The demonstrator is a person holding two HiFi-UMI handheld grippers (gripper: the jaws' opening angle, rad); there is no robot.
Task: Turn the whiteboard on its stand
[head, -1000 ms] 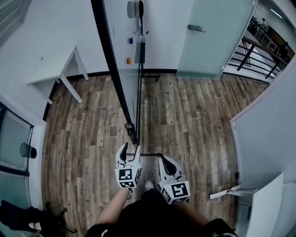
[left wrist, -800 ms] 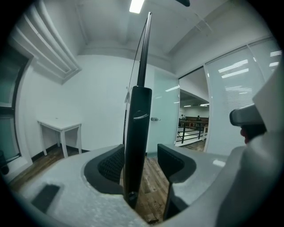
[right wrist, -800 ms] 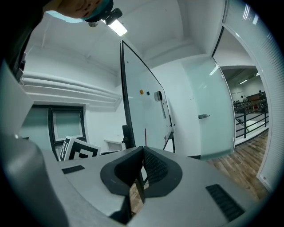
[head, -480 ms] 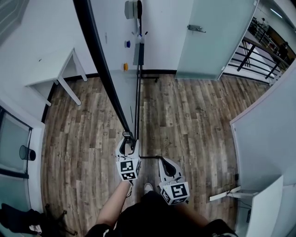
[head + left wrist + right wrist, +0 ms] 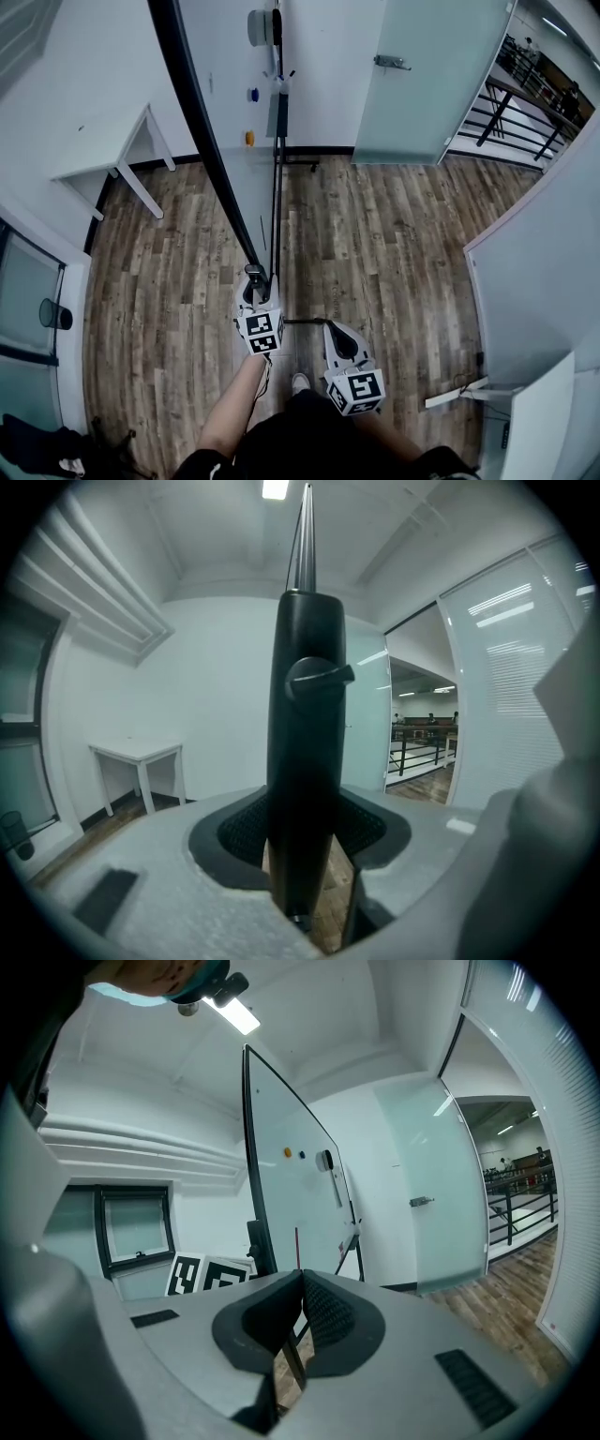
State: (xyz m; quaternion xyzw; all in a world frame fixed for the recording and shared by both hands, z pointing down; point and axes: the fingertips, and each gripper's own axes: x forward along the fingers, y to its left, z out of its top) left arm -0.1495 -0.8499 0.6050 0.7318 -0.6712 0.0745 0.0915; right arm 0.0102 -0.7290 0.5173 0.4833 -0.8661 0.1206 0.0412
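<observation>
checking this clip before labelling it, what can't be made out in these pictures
- Whiteboard, far end: head view, runs off the top edge.
- Board's face: left gripper view, edge-on behind its black frame, which stands between the closing jaws of the left gripper.
- Coloured bits on the board: head view, too small to name.
- Dark heap, lower left: head view, cut by the edge.

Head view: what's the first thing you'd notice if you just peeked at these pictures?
The big whiteboard, seen edge-on from above, cuts down the middle of the wooden floor. At its near end the left gripper has the board's black frame between its closing jaws. The right gripper hangs shut to its right, holding nothing.
</observation>
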